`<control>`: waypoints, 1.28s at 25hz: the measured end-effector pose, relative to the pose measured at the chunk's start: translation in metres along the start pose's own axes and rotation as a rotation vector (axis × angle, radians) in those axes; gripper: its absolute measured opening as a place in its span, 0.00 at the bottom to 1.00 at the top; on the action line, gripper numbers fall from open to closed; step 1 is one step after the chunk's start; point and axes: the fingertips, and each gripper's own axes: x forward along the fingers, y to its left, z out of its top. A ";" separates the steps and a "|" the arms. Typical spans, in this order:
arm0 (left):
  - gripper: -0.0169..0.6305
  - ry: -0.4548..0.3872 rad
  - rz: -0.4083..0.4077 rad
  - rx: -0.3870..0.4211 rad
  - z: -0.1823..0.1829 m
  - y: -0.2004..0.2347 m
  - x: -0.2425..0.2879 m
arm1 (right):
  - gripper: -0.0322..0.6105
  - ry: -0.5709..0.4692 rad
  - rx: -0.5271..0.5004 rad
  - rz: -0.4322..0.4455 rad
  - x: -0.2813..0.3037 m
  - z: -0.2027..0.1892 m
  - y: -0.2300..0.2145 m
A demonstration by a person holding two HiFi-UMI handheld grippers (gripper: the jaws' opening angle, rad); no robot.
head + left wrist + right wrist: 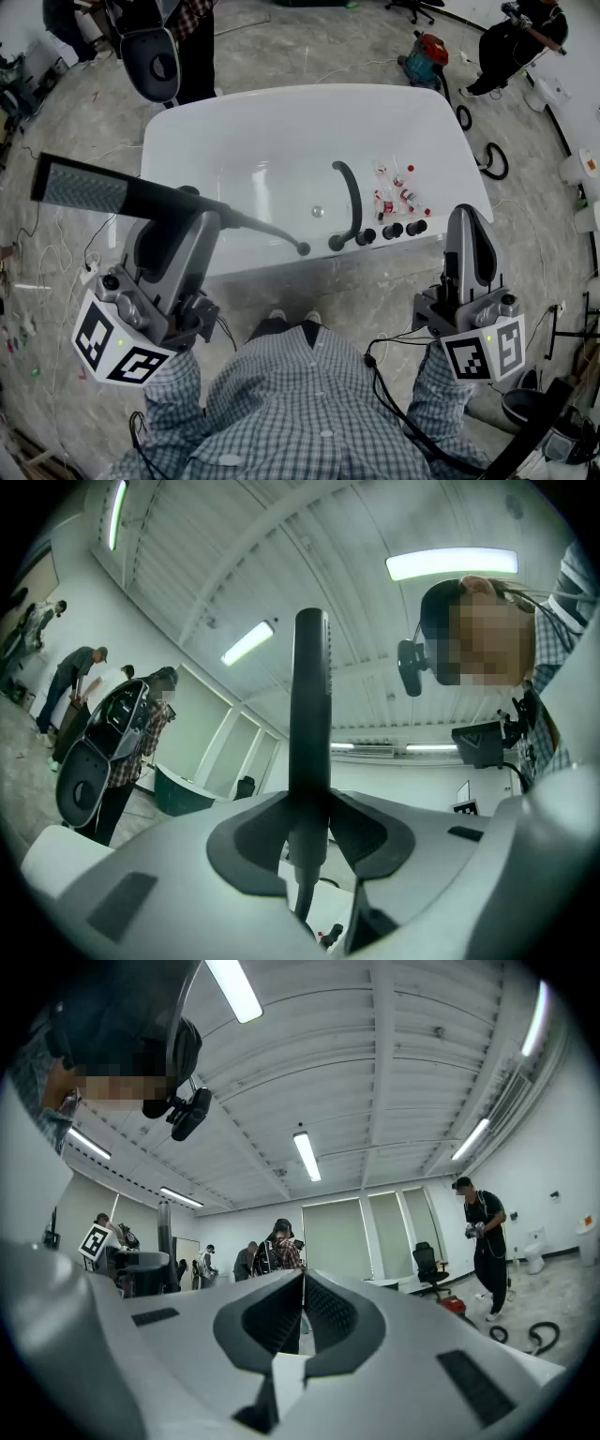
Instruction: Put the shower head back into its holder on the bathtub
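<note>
Two handheld grippers, one carrying the long dark matte shower head (pixel 89 187) just short of the white oval bathtub (pixel 281 98).
Left gripper (pixel 192 217) has its jaws clamped on the handle. The shower head's long axis lies crosswise to that gripper, with the perforated spray end out to its left and the thin dark hose (pixel 272 232) trailing to its right over the tub's near rim. Right gripper (pixel 469 216), well to the right, has its jaws pressed together on nothing, and black knobs (pixel 392 230) sit just left of its tips.
</note>
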 end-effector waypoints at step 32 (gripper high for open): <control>0.24 0.017 0.018 -0.012 -0.009 0.000 0.002 | 0.08 0.036 0.047 -0.012 -0.001 -0.012 -0.007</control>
